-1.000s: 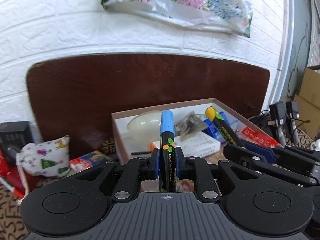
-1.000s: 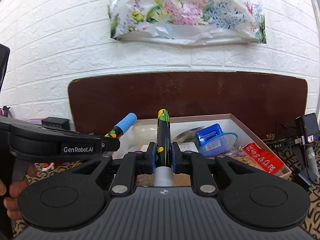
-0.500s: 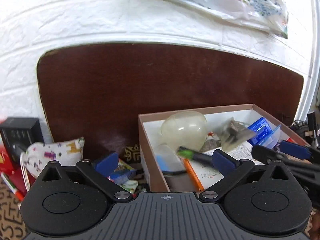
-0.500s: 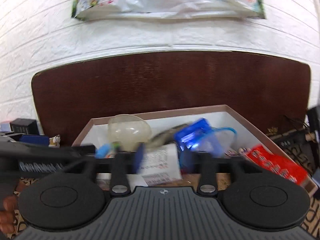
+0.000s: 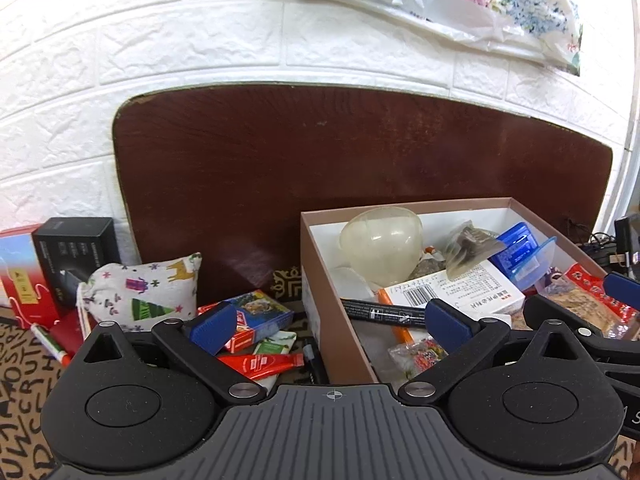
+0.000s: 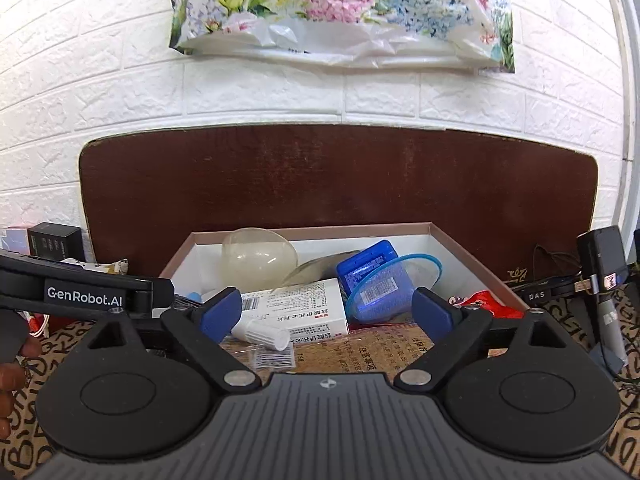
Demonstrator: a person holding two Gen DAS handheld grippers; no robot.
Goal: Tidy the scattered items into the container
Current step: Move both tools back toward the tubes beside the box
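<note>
The brown cardboard box (image 5: 310, 264) holds a pale egg-shaped shell (image 5: 380, 242), a white medicine carton (image 5: 452, 292), a blue plastic case (image 5: 516, 246) and a black marker (image 5: 384, 314). My left gripper (image 5: 330, 322) is open and empty over the box's left wall. My right gripper (image 6: 326, 312) is open and empty over the box (image 6: 440, 236); a white marker cap end (image 6: 262, 334) lies below it. Outside, left of the box, lie a printed cloth pouch (image 5: 140, 292), a red and blue carton (image 5: 256, 316), a red sachet (image 5: 260, 362) and a pen (image 5: 50, 344).
A brown board (image 5: 320, 184) leans on the white brick wall behind the box. A black box (image 5: 76, 248) and a red box (image 5: 18, 272) stand at far left. Cables and a black device (image 6: 600, 268) lie right of the box. A floral bag (image 6: 340, 8) hangs on the wall.
Both grippers opened and let go of their markers, which dropped into the box. Both grippers then drew back and the views shifted.
</note>
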